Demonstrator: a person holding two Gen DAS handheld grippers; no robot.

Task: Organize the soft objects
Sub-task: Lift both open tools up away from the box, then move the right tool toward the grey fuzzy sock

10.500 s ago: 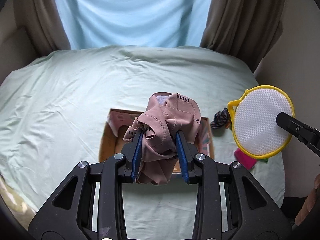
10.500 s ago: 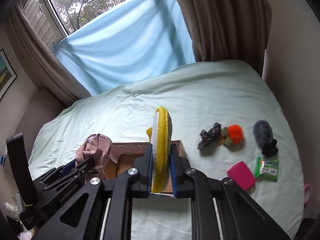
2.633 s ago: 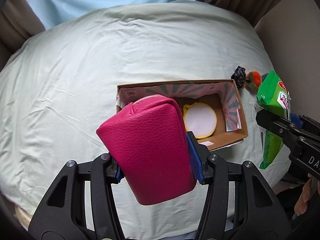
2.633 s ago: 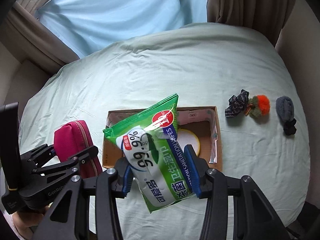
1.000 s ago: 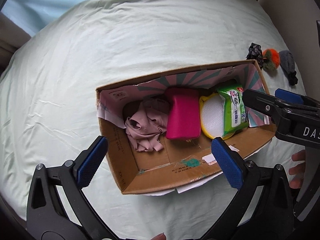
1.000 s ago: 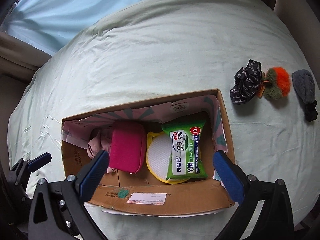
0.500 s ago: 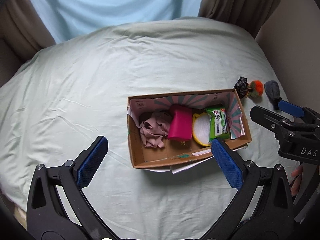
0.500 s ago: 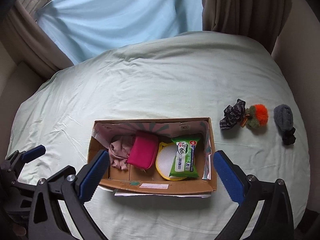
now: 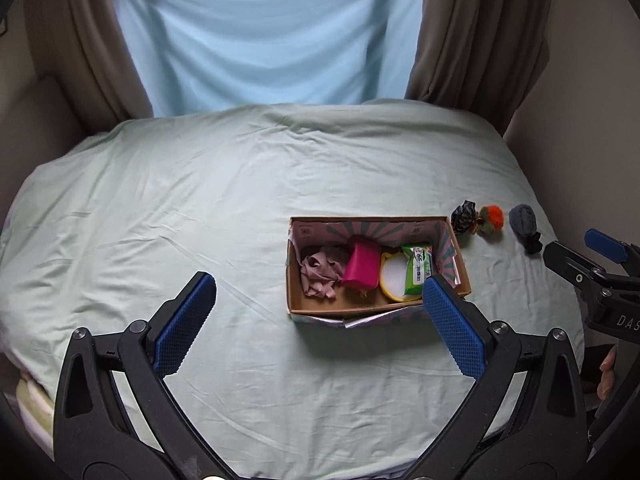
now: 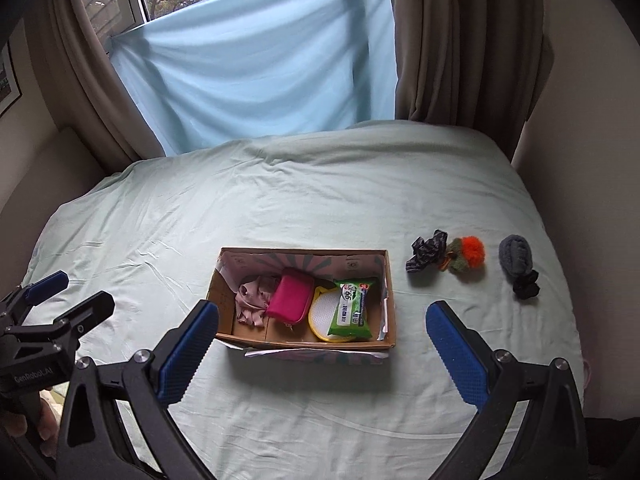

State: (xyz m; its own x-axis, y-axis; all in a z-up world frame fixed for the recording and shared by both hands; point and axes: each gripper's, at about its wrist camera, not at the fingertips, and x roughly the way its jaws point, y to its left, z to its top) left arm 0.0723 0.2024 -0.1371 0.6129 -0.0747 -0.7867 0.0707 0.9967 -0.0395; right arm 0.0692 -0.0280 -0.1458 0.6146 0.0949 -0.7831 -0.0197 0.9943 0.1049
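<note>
A cardboard box (image 9: 332,312) (image 10: 304,342) sits on the pale green bed. Inside lie a crumpled pink cloth (image 9: 320,270) (image 10: 251,298), a magenta pouch (image 9: 362,266) (image 10: 290,294), a yellow-rimmed white pad (image 9: 394,280) (image 10: 324,314) and a green wipes pack (image 9: 417,268) (image 10: 352,312). To the right of the box rest a black scrunchie (image 10: 426,254), an orange-green pompom (image 10: 466,256) and a grey sock roll (image 10: 516,258). My left gripper (image 9: 318,324) is open and holds nothing, pulled back from the box. My right gripper (image 10: 322,348) is open too, above the bed's near side.
A light blue sheet (image 10: 256,68) hangs over the window between brown curtains (image 10: 468,44). A beige wall (image 10: 592,120) borders the bed on the right. The pale green bedsheet (image 10: 160,232) stretches wide to the left of the box.
Both grippers have drawn further back and up from the box, so it looks smaller. The box contents have not moved.
</note>
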